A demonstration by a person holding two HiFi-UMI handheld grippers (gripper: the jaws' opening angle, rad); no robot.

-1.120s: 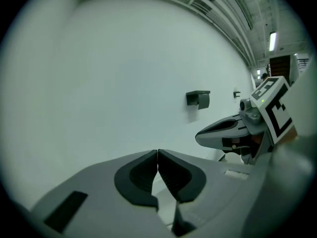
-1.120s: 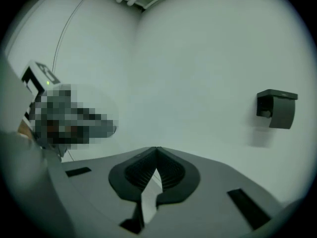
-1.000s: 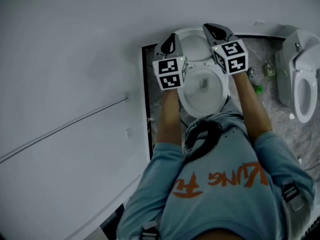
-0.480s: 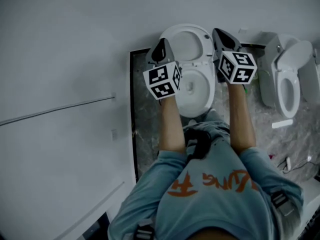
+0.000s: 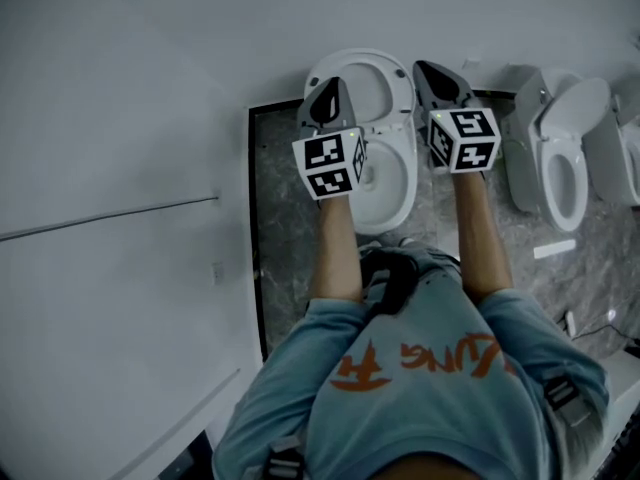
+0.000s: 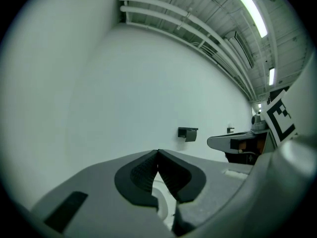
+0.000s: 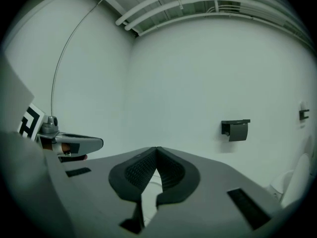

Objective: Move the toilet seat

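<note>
My left gripper (image 6: 158,155), jaws closed on nothing, points at the plain white wall (image 6: 124,93). The white oval plastic toilet seat (image 5: 372,80) appears raised behind the white bowl (image 5: 392,186), between both grippers. My right gripper (image 7: 157,150) is likewise closed and empty.

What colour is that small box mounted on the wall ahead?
The wall box is black; it shows best in the right gripper view.

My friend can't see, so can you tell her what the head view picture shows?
Seen from above, a person in a blue shirt holds the left gripper and right gripper out toward a white toilet, one at each side. A grey wall fills the left, and a second toilet stands at the right.
</note>
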